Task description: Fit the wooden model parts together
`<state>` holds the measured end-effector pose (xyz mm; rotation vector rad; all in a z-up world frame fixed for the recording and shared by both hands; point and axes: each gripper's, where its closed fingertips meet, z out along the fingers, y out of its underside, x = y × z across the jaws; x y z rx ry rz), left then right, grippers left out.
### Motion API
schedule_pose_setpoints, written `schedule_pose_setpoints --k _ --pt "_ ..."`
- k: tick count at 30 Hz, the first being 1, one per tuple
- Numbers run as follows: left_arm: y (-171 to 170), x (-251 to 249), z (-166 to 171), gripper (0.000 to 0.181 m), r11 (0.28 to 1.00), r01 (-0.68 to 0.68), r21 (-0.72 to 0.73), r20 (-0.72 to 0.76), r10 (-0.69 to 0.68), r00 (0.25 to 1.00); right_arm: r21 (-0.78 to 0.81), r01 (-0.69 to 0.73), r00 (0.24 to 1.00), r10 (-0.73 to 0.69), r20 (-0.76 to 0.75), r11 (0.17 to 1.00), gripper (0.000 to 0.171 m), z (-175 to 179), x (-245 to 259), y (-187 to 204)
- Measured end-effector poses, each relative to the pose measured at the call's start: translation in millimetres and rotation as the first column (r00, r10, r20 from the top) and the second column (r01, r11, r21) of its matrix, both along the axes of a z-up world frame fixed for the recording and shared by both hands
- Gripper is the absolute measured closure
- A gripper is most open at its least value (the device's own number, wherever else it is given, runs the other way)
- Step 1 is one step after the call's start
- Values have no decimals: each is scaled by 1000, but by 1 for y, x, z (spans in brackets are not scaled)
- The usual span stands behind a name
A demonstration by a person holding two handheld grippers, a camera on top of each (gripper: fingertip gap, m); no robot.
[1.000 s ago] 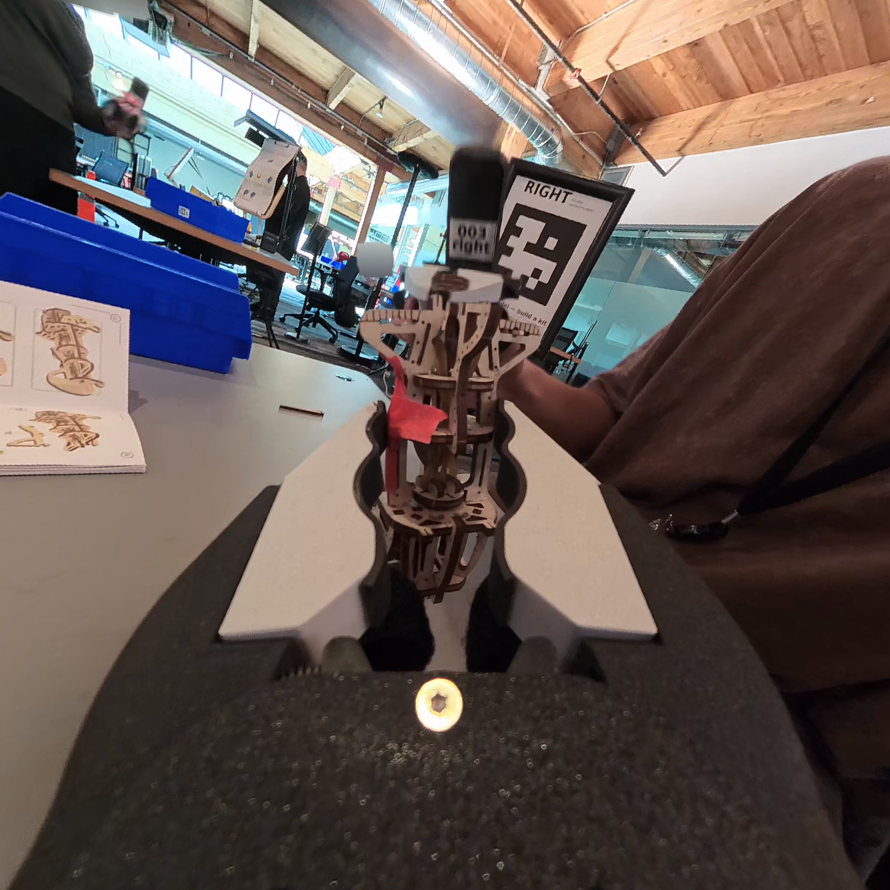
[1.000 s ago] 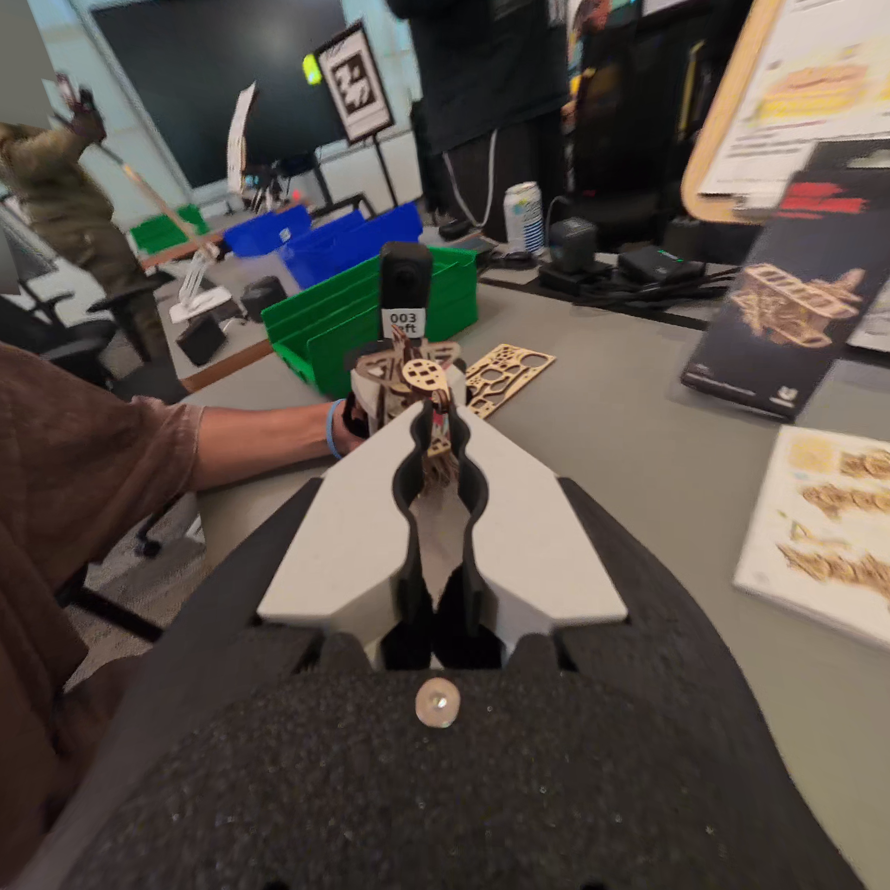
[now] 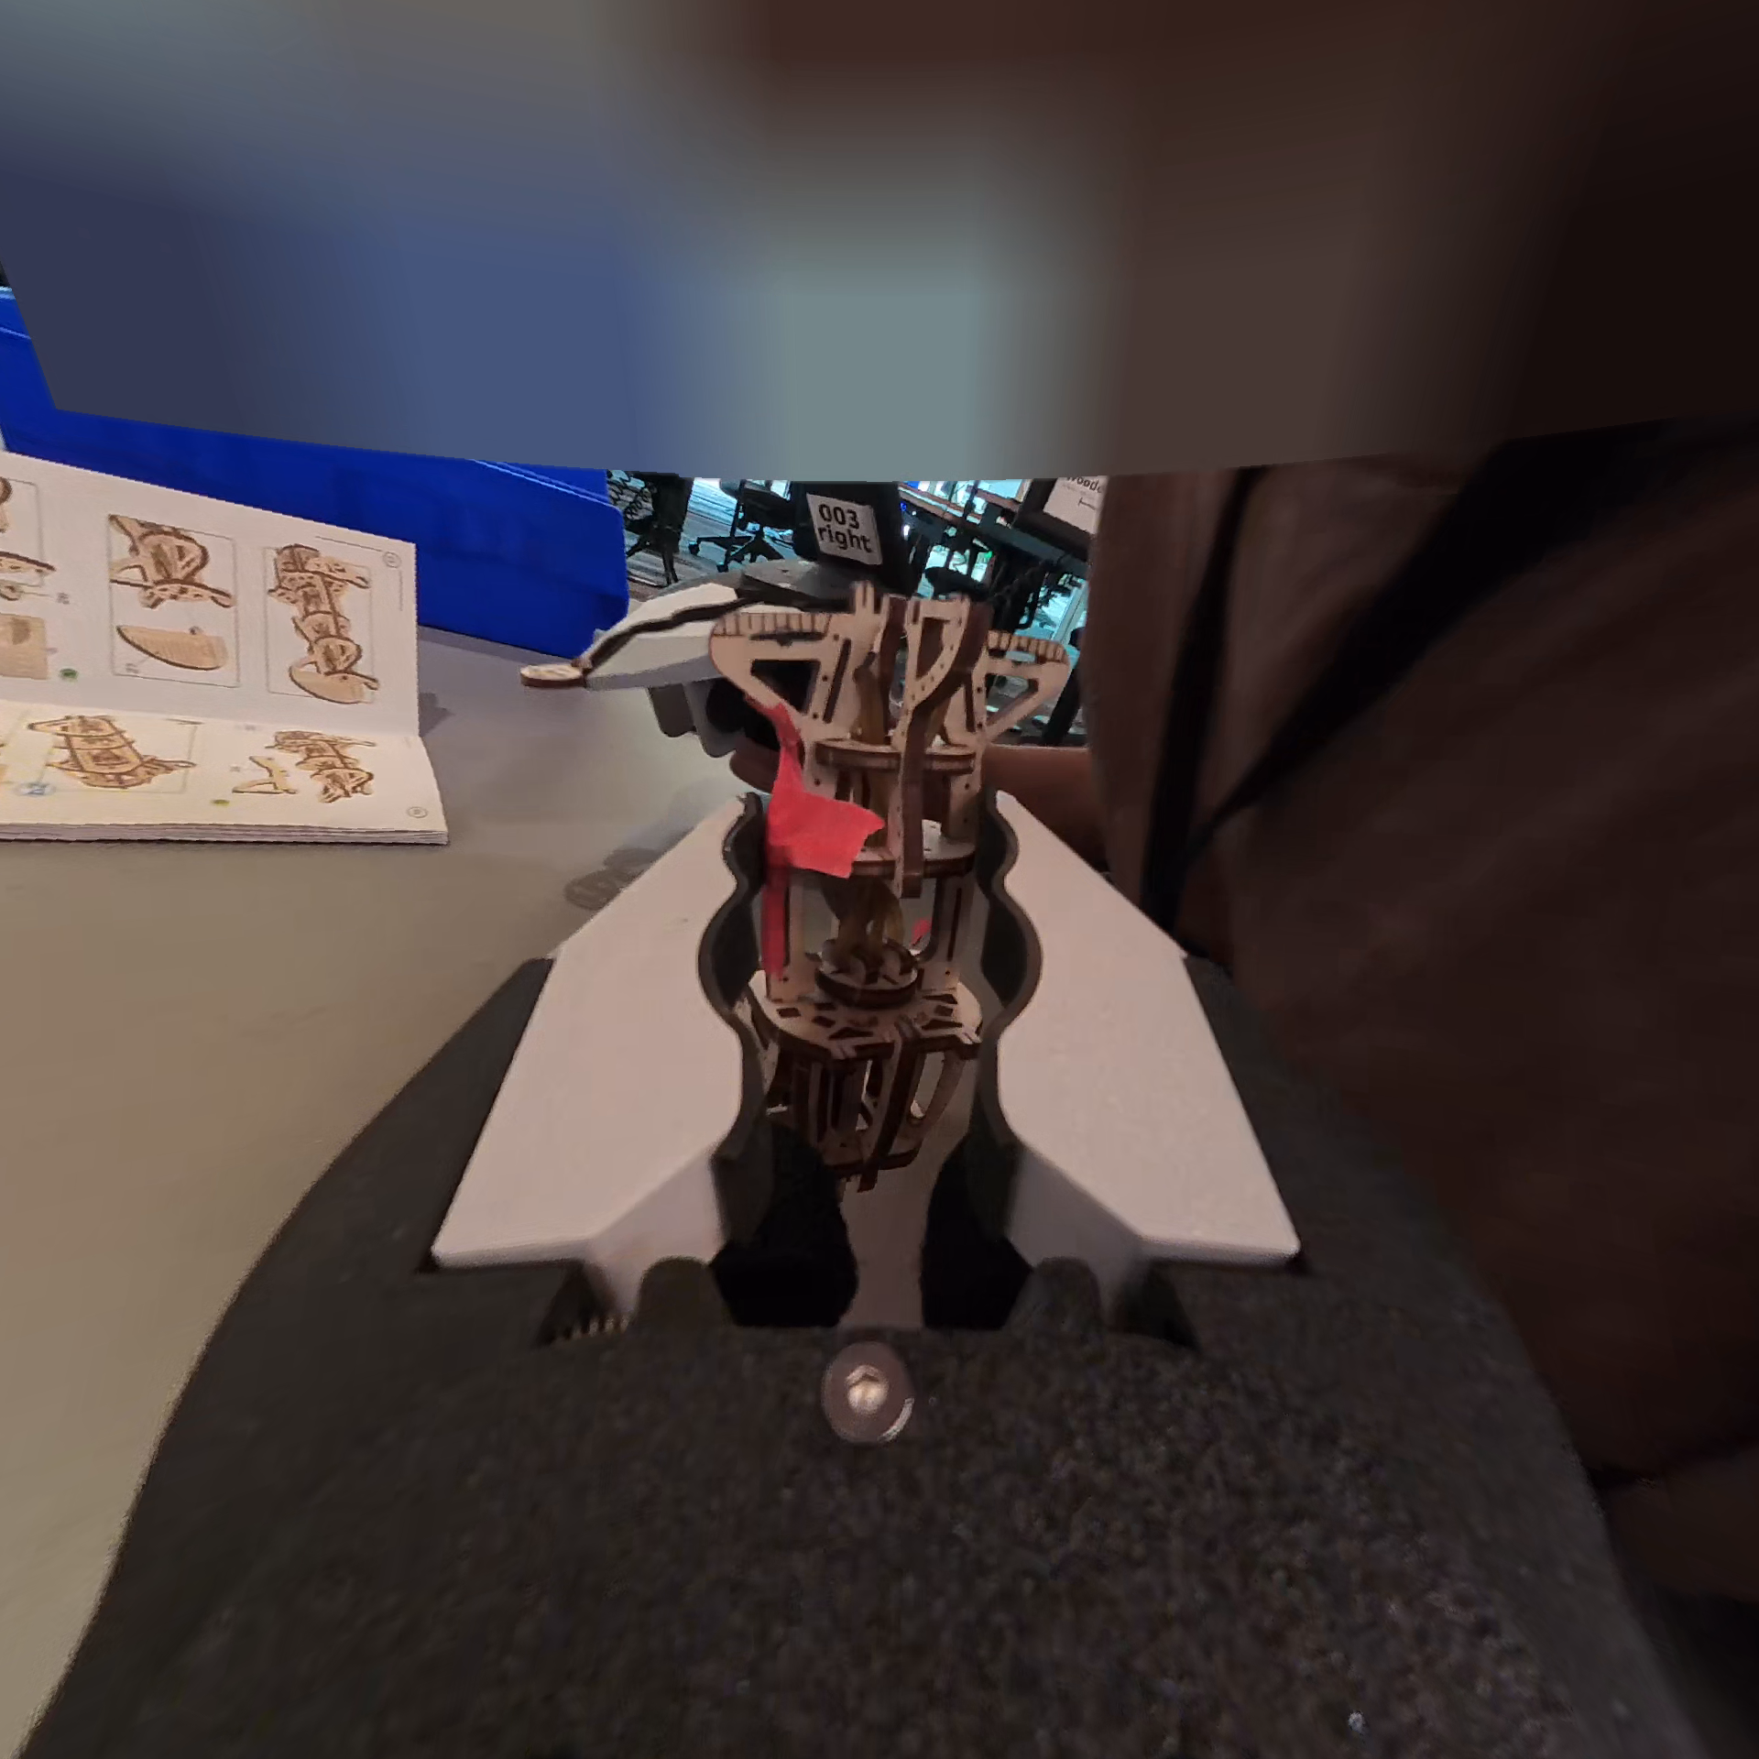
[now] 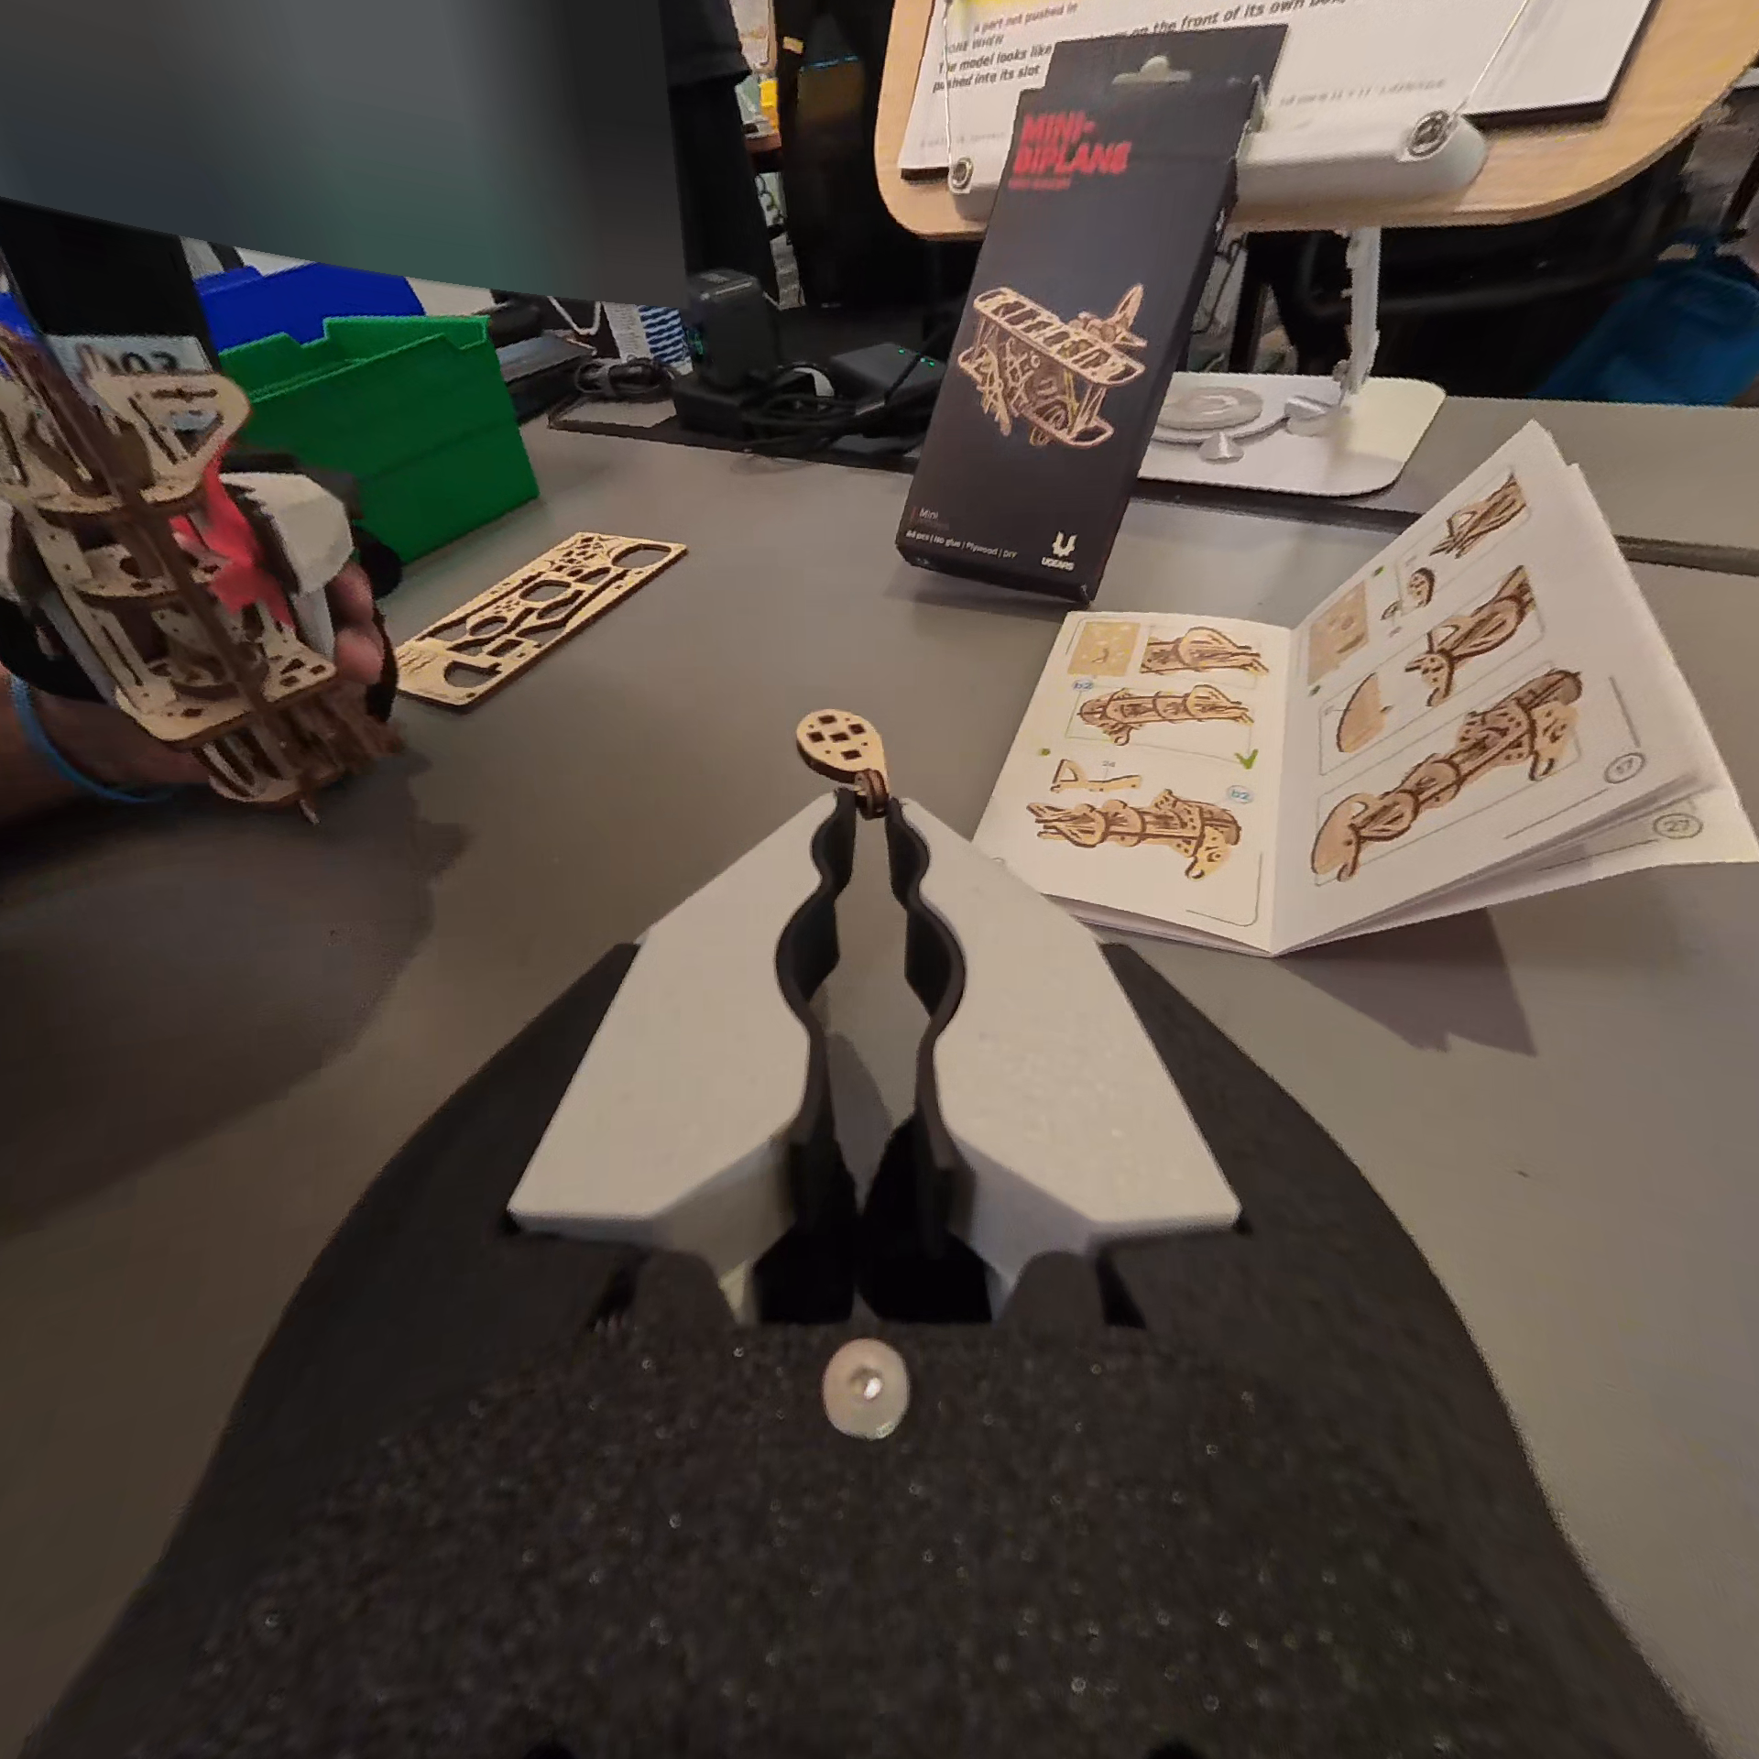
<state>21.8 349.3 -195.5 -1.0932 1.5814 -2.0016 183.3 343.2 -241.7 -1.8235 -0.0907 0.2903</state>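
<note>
Right claw (image 4: 866, 809) clamped on the stem of a small oval perforated plywood piece (image 4: 841, 745), disc pointing up and away above the grey surface (image 4: 666, 761). Left claw (image 3: 861, 952) clamped around the tall laser-cut plywood fuselage frame (image 3: 871, 857), long axis roughly upright. Step: part in hand, unseated. Next, probably: align tab with slot, press.

I see pale laser-cut plywood in the model (image 3: 861, 914), matt grey on the table (image 4: 761, 647), and paper in the booklet (image 4: 1333, 742).
</note>
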Motion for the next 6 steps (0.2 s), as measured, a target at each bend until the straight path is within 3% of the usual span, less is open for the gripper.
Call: schedule_pose_setpoints --k 6 --pt "3 0 -1 139 1000 -1 -10 -9 1 1000 -7 -6 999 6 -35 1000 166 0 2 4"
